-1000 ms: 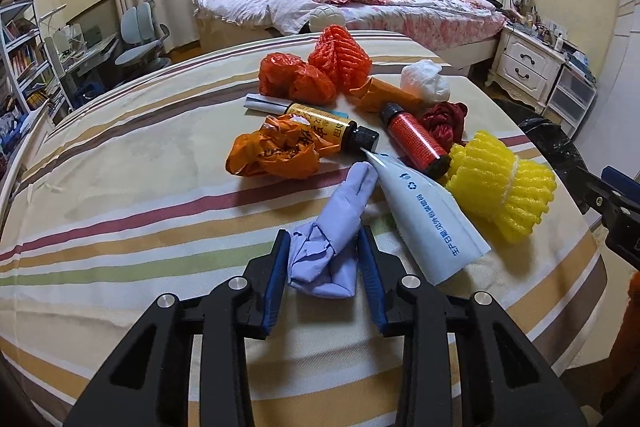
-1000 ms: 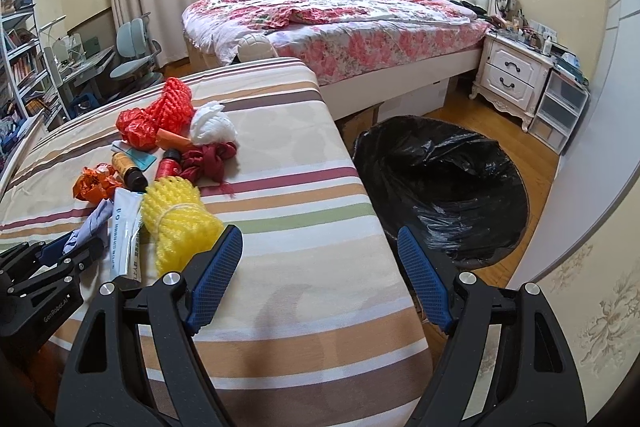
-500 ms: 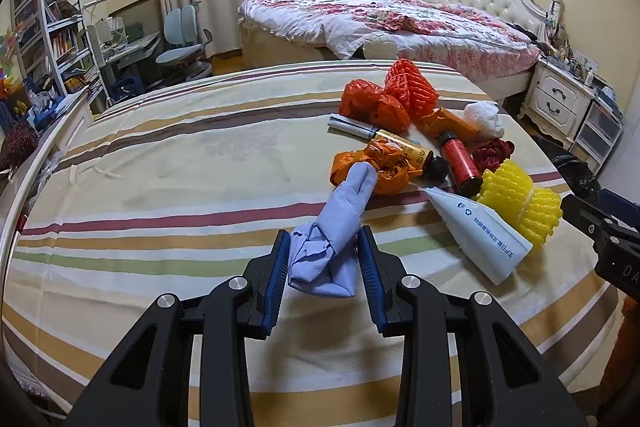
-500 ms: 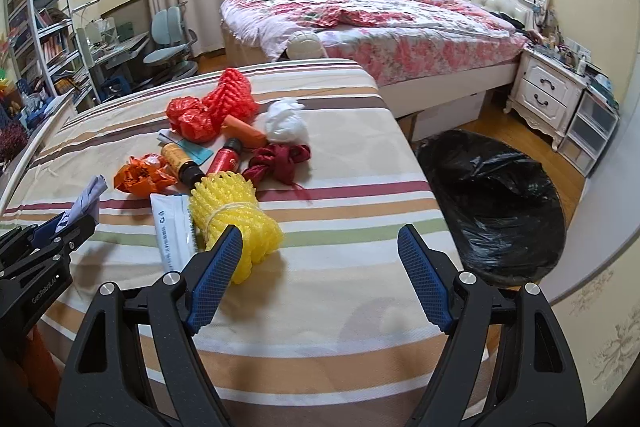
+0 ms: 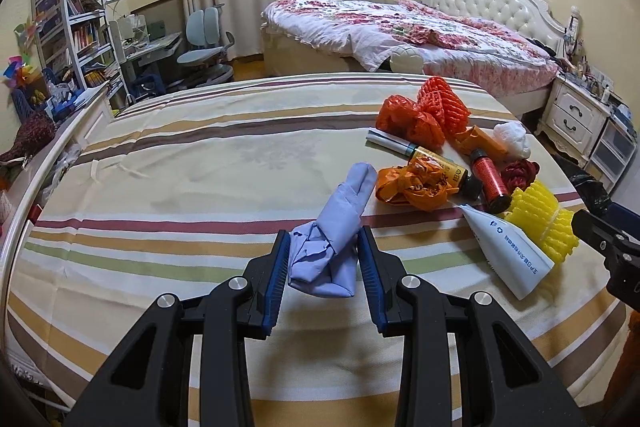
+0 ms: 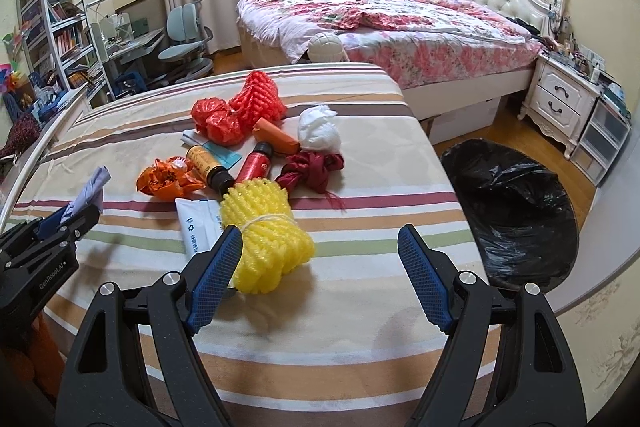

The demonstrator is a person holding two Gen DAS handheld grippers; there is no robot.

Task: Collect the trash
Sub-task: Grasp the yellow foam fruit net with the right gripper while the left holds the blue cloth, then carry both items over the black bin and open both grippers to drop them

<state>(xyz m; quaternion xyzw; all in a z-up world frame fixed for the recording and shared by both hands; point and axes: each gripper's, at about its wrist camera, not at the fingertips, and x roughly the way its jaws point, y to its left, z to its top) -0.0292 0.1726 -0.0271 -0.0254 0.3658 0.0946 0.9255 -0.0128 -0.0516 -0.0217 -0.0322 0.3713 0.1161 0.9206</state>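
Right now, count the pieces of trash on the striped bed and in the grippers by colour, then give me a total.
Red or orange-red: 4 (foam net, crumpled bag, bottle, dark red cloth)
Orange: 3 (crumpled wrapper, packet, amber bottle)
Yellow: 1 (foam net)
White: 3 (wad, tube, flat packet)
Lilac: 1 (cloth, held in left gripper)
Total: 12

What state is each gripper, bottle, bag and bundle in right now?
left gripper: shut on the blue cloth, lifted off the bed
right gripper: open, empty
yellow foam net: tied in a bundle, lying on the bed
red bottle: capped, lying down
amber bottle: capped, lying down
black trash bag: open, on the floor
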